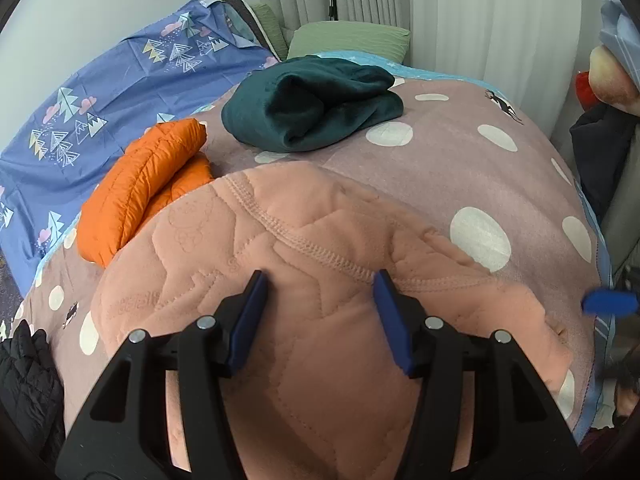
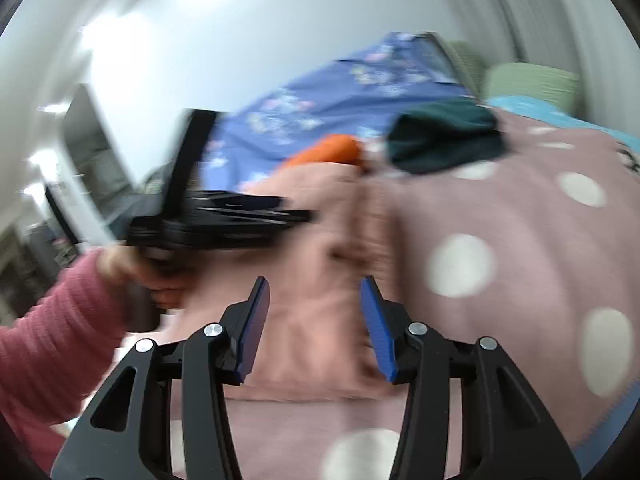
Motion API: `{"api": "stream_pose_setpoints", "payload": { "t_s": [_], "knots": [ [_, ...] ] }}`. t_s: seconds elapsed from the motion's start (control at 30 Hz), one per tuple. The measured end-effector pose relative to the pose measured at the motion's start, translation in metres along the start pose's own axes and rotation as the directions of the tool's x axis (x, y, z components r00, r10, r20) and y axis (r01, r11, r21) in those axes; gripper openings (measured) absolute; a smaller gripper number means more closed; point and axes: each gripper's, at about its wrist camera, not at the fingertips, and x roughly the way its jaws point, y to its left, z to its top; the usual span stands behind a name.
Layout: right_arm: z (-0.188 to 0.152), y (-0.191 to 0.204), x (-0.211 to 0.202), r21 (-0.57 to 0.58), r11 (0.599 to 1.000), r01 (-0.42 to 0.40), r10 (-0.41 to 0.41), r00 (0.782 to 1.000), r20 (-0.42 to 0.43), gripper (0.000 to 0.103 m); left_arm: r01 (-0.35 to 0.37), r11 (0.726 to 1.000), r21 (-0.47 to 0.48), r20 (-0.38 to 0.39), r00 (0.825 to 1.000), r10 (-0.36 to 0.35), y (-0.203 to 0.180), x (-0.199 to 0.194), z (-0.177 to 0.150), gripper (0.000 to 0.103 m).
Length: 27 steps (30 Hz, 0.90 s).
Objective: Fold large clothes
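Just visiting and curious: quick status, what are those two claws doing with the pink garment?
Left gripper open over pink garment, nothing clamped. Right gripper open, empty. Orange jacket touching the garment's left edge; green blanket lies clear.

Left wrist view: sharp, evenly lit by soft daylight. Right wrist view: heavy motion blur, glare patches on the wall [image 2: 192, 20] (upper left). Fisheye vignette darkens corners.

Left gripper [image 1: 320, 276], black-framed with blue-padded fingers [image 1: 250, 312], points steeply downward, jaws parted, nothing clamped. Right gripper [image 2: 314, 280], jaws likewise parted and empty. A hand [image 2: 120, 268] in a pink ribbed sleeve [image 2: 52, 336] grasps the left gripper's handle.
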Motion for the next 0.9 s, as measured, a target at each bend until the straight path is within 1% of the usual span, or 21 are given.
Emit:
{"api": "stream_pose_setpoints", "payload": {
  "t_s": [0.03,0.07,0.1,0.13,0.17,0.2,0.27,0.33,0.43,0.57,0.6,0.63,0.67,0.73,0.8,0.83,0.9],
  "knots": [
    [-0.003,0.003,0.010,-0.023,0.999,0.037,-0.038,0.999,-0.033,0.047,0.007,1.000,-0.002,0.001,1.000,-0.007,0.001,0.000,-0.001,0.056],
    [-0.008,0.003,0.022,-0.040,0.995,0.096,-0.099,0.992,-0.078,0.045,0.013,1.000,-0.004,0.000,1.000,-0.013,0.002,0.001,-0.001,0.056],
    [-0.014,0.000,0.032,-0.044,0.990,0.137,-0.141,0.983,-0.118,0.033,0.020,1.000,-0.006,-0.003,1.000,-0.020,0.003,0.003,-0.001,0.056],
    [-0.026,-0.013,0.052,-0.035,0.981,0.189,-0.192,0.966,-0.172,0.031,0.028,1.000,-0.006,-0.007,1.000,-0.028,0.003,0.005,-0.001,0.056],
    [-0.033,-0.018,0.058,-0.039,0.979,0.200,-0.204,0.963,-0.177,0.031,0.043,0.999,-0.001,-0.015,0.999,-0.043,0.000,0.011,-0.003,0.056],
    [-0.037,-0.019,0.063,-0.061,0.973,0.222,-0.229,0.959,-0.165,0.031,0.045,0.999,0.021,-0.015,0.999,-0.044,-0.006,0.020,-0.005,0.057],
    [-0.033,-0.012,0.063,-0.061,0.965,0.257,-0.264,0.949,-0.174,0.031,-0.003,0.999,0.049,-0.008,1.000,0.004,-0.013,0.031,-0.006,0.059],
    [-0.035,-0.014,0.061,-0.056,0.965,0.257,-0.263,0.947,-0.183,0.031,0.005,1.000,0.024,0.005,1.000,-0.005,-0.012,0.031,-0.004,0.060],
    [-0.035,-0.019,0.057,-0.062,0.969,0.240,-0.248,0.949,-0.196,0.031,0.022,1.000,0.006,0.034,0.999,-0.022,-0.007,0.021,-0.007,0.061],
    [-0.035,-0.018,0.058,-0.074,0.965,0.252,-0.262,0.945,-0.196,0.031,0.000,1.000,0.012,0.083,0.997,-0.001,-0.009,-0.008,-0.008,0.061],
    [-0.034,-0.015,0.058,-0.079,0.964,0.254,-0.265,0.944,-0.194,0.031,-0.002,1.000,0.013,0.091,0.996,0.001,-0.008,-0.015,-0.008,0.060],
    [-0.033,-0.015,0.058,-0.078,0.964,0.253,-0.264,0.945,-0.194,0.031,-0.008,1.000,0.006,0.103,0.995,0.007,-0.004,-0.026,-0.007,0.054],
    [-0.033,-0.017,0.058,-0.074,0.966,0.249,-0.259,0.946,-0.196,0.031,-0.013,1.000,-0.011,0.113,0.993,0.014,0.002,-0.035,-0.006,0.051],
    [-0.032,-0.019,0.059,-0.066,0.968,0.242,-0.250,0.948,-0.199,0.031,-0.003,0.998,-0.069,0.129,0.992,0.012,0.023,-0.050,-0.005,0.045],
    [-0.032,-0.018,0.057,-0.066,0.969,0.239,-0.248,0.948,-0.198,0.031,-0.011,0.990,-0.142,0.142,0.989,0.032,0.049,-0.059,-0.006,0.041],
    [-0.032,-0.018,0.057,-0.069,0.968,0.240,-0.249,0.948,-0.196,0.031,-0.015,0.981,-0.195,0.136,0.990,0.042,0.066,-0.059,-0.009,0.041],
    [-0.031,-0.018,0.057,-0.071,0.969,0.235,-0.245,0.950,-0.194,0.031,0.021,0.958,-0.285,0.091,0.996,0.005,0.092,-0.044,-0.018,0.042]
  ]
}}
